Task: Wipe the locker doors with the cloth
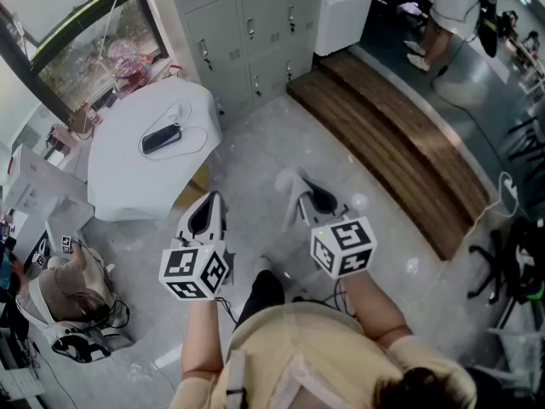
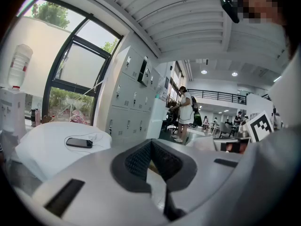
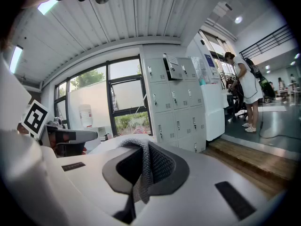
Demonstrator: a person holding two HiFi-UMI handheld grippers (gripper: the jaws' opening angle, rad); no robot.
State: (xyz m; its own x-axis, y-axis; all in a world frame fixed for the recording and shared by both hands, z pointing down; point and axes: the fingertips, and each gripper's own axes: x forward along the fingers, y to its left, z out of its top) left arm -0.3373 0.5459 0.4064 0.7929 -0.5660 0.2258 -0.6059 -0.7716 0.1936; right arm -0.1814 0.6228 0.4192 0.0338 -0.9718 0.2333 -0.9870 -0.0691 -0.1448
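Status at that moment: wiping hadn't started, as far as I could judge.

- My right gripper [image 3: 141, 147] was clamped on the grey knitted cloth [image 3: 139, 173]. A strip of it was folded over the jaw tips and ran down between the pads.
- My left gripper [image 2: 150, 142] was closed at the tips with nothing in it. Only floor showed through the gap behind the pads.
- The grey metal locker doors [image 1: 247, 24] were at my 12 o'clock, well apart from both grippers. Bare floor lay between, and the cloth wasn't touching any door.
- One upper locker door stood ajar in the right gripper view. The rest looked shut.
- The white-covered table [image 1: 128, 169] was at about 10 o'clock with a black phone [image 1: 161, 138] and its cable lying on it, near the lockers' left end.
- The brown wooden step [image 1: 383, 143] ran out from about 1 to 3 o'clock.
- A person in white [image 3: 247, 88] stood past the lockers' right end and wasn't in my path.

Done: cloth was in hand. Left, by my read: walk up to the lockers, raise the right gripper to the door faces, then wipe them one after another. I couldn't tell from there whether any door was already clean. The left gripper was free to steady the ajar door if needed.
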